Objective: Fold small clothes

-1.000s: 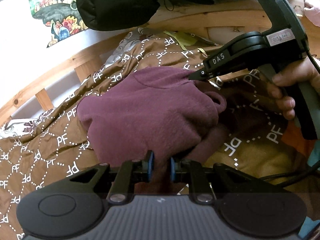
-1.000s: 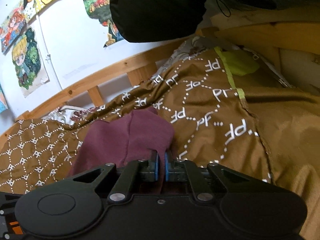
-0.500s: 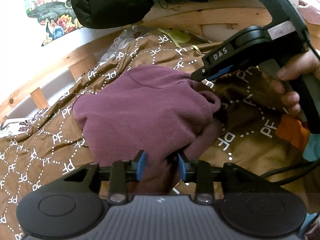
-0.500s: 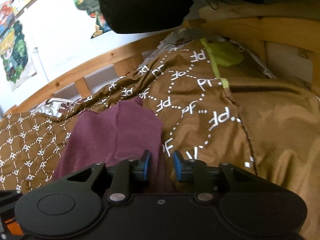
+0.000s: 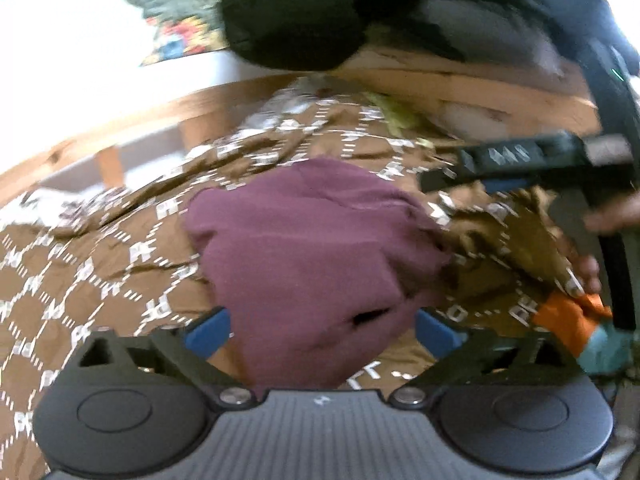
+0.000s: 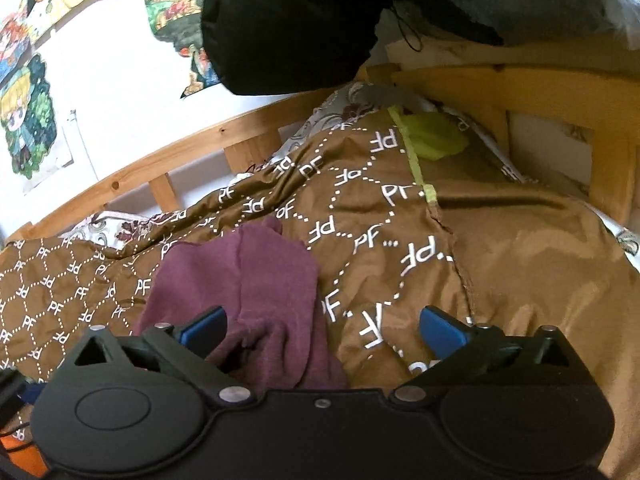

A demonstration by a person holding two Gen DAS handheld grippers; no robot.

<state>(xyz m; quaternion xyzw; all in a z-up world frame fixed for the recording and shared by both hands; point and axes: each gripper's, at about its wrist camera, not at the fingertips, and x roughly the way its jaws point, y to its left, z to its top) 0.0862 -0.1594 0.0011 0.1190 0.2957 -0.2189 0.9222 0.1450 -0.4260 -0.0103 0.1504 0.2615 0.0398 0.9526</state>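
A small maroon garment (image 5: 304, 256) lies folded in a bundle on the brown patterned bedspread (image 5: 100, 264). My left gripper (image 5: 320, 330) is open, its blue pads wide apart on either side of the garment's near edge, not gripping it. In the right wrist view the garment (image 6: 248, 280) lies at lower left. My right gripper (image 6: 322, 330) is open too, its left pad (image 6: 204, 326) over the cloth and its right pad over the bedspread (image 6: 400, 240). The right gripper also shows in the left wrist view (image 5: 516, 160), held beside the garment's right side.
A wooden bed rail (image 6: 168, 156) runs behind the bedspread, with a white wall and posters beyond. A black bundle (image 6: 288, 20) hangs overhead. A lime green cloth (image 6: 432, 136) lies at the far corner. An orange and teal item (image 5: 576, 324) lies at right.
Both grippers were shut on the maroon garment a second ago. Both opened and let it go. The garment now rests on the bedspread.
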